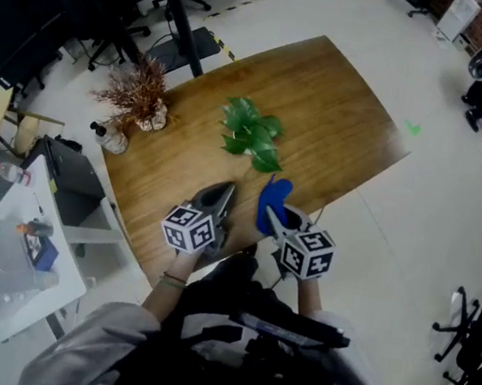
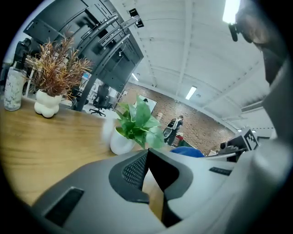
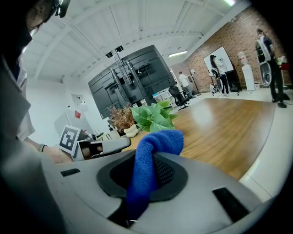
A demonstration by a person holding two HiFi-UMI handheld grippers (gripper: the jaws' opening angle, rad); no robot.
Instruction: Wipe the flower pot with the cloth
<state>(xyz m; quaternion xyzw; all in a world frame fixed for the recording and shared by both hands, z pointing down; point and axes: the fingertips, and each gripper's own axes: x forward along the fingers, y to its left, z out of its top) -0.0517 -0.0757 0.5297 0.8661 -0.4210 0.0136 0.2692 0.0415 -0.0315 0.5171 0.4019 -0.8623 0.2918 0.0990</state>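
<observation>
A leafy green plant (image 1: 252, 132) in a round white flower pot (image 2: 120, 141) stands mid-table; from above the leaves hide the pot. My right gripper (image 1: 267, 211) is shut on a blue cloth (image 1: 273, 203), which sticks up from between the jaws (image 3: 149, 160). It hovers over the table's near edge, short of the plant (image 3: 153, 116). My left gripper (image 1: 226, 192) is beside it to the left, jaws together with nothing held (image 2: 147, 153), pointing at the pot from a short distance.
A dried brown plant (image 1: 139, 96) in a lumpy white vase (image 2: 46, 103) and a small bottle (image 1: 110, 136) stand at the wooden table's (image 1: 343, 113) left end. A white cart (image 1: 15, 261) stands left of me; office chairs (image 1: 468, 356) stand at the right.
</observation>
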